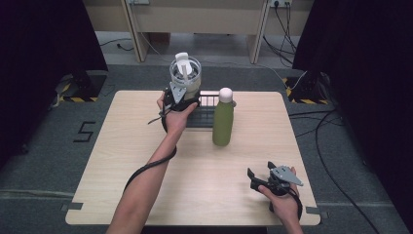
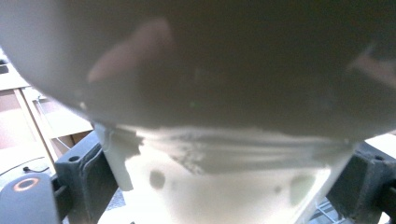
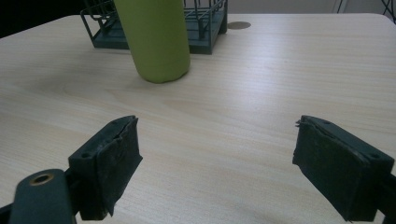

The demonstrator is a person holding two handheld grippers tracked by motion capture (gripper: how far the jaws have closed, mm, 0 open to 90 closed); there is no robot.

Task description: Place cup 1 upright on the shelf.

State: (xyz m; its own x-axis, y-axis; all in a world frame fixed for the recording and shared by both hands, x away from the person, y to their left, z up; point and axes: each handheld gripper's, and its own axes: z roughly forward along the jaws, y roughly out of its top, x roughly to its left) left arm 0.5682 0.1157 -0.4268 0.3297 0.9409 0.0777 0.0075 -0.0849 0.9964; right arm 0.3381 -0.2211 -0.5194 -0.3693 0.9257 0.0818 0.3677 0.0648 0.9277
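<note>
Left claw (image 1: 181, 97): clamped on a clear cup (image 1: 185, 74); in the left gripper view the 2 black jaws press against the cup's pale lower wall (image 2: 224, 186) from either side.
Clear cup: held up above the far edge of the bench (image 1: 146, 161), over the dark wire rack (image 1: 202, 114); a white piece (image 1: 183, 62) stands up out of its mouth.
Green bottle (image 1: 223, 122): upright on the bench with a pale cap, just beside the rack on its right side, touching neither claw.
Right claw (image 1: 260, 176): near the front right of the bench, low over the wood, jaws spread apart with bare bench between them; it grips nothing.
Right gripper view: looks along the bench toward the bottle's green base (image 3: 159, 42) and the rack (image 3: 205, 32) behind it.
</note>
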